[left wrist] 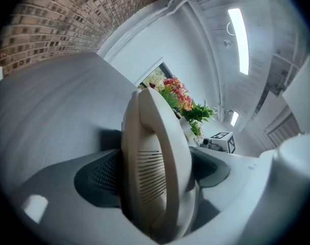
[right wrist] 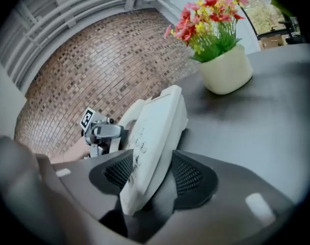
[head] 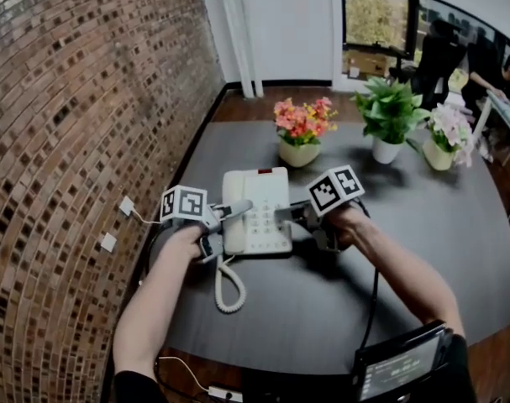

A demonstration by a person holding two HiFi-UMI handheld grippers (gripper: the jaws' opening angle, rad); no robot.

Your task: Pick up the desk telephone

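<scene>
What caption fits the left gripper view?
Left claw clamped on the cream desk telephone, flowers and brick wall behind.

My left gripper (head: 238, 209) and right gripper (head: 285, 214) are grey, each bearing a white cube (head: 184, 203) with black square markers and dark meshed jaws.

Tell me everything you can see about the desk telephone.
The desk telephone is cream plastic, with a keypad, a handset on its left side and a coiled cord trailing toward the person. It lies flat on the dark table. The left gripper is shut on the handset; the right gripper has its jaws closing around the phone's right edge.
</scene>
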